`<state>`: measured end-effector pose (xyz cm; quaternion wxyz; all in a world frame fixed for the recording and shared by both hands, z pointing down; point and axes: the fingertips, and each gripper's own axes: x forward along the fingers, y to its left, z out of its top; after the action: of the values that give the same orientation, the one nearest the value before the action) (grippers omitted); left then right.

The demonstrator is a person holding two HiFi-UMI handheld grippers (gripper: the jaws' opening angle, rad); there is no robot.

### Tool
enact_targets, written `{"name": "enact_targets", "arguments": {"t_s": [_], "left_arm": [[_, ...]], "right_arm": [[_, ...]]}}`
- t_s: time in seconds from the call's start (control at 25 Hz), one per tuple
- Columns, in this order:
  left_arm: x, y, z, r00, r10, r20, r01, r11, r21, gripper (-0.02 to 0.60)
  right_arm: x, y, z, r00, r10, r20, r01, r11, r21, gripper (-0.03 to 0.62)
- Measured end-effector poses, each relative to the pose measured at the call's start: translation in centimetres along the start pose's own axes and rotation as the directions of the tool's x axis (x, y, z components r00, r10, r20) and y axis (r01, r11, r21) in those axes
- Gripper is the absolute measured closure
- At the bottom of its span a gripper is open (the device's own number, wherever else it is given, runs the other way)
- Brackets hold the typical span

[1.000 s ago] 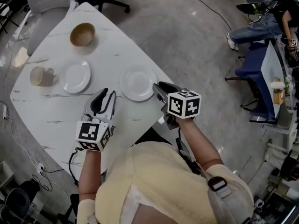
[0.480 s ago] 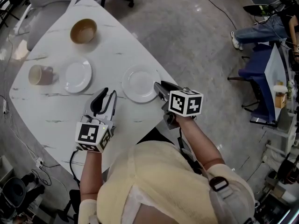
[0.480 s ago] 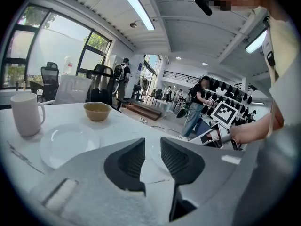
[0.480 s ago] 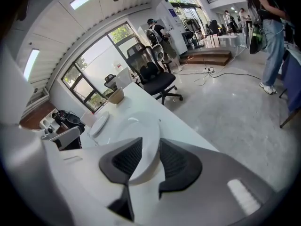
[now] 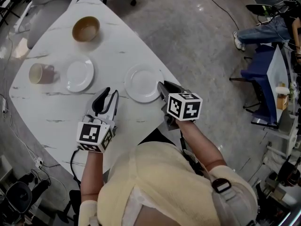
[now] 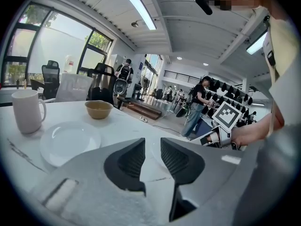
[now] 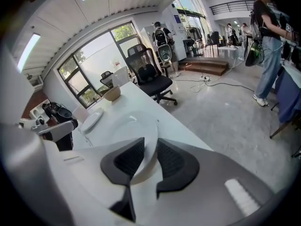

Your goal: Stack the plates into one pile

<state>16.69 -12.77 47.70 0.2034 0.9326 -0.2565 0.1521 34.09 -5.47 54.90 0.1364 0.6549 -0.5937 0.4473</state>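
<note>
Two white plates lie on the white marble table [image 5: 51, 109]. The nearer plate [image 5: 142, 83] sits by the table's right edge. Its rim [image 7: 134, 126] runs between the jaws of my right gripper [image 5: 161, 85], which are closing around it [image 7: 150, 147]; the plate still rests flat on the table. The second plate [image 5: 79, 76] lies further left and is also seen ahead of my left gripper [image 6: 70, 141]. That left gripper [image 5: 106, 94] hovers over bare table between the plates, its jaws [image 6: 153, 145] slightly apart and holding nothing.
A beige mug [image 5: 39, 73] stands left of the second plate and a tan bowl [image 5: 85, 28] sits at the far end. The table's edge runs just right of the nearer plate. Office chairs [image 7: 153, 76] stand beyond the table, and people stand further off.
My right gripper has stayed at the nearer plate's rim, shifting only slightly. The left gripper and all the dishes have kept their places.
</note>
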Motion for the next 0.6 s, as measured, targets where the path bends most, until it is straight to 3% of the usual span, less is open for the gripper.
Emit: {"name": "enact_targets", "arguments": {"t_s": [0.6], "left_arm": [[-2.3,0.4,-0.3,1.0,0.001,0.017,-0.001,1.0,-0.023,0.482]], "right_arm": [[-1.1,0.7,1.2,0.992,0.059,0.114,-0.065,0.996,0.054,0.536]]}}
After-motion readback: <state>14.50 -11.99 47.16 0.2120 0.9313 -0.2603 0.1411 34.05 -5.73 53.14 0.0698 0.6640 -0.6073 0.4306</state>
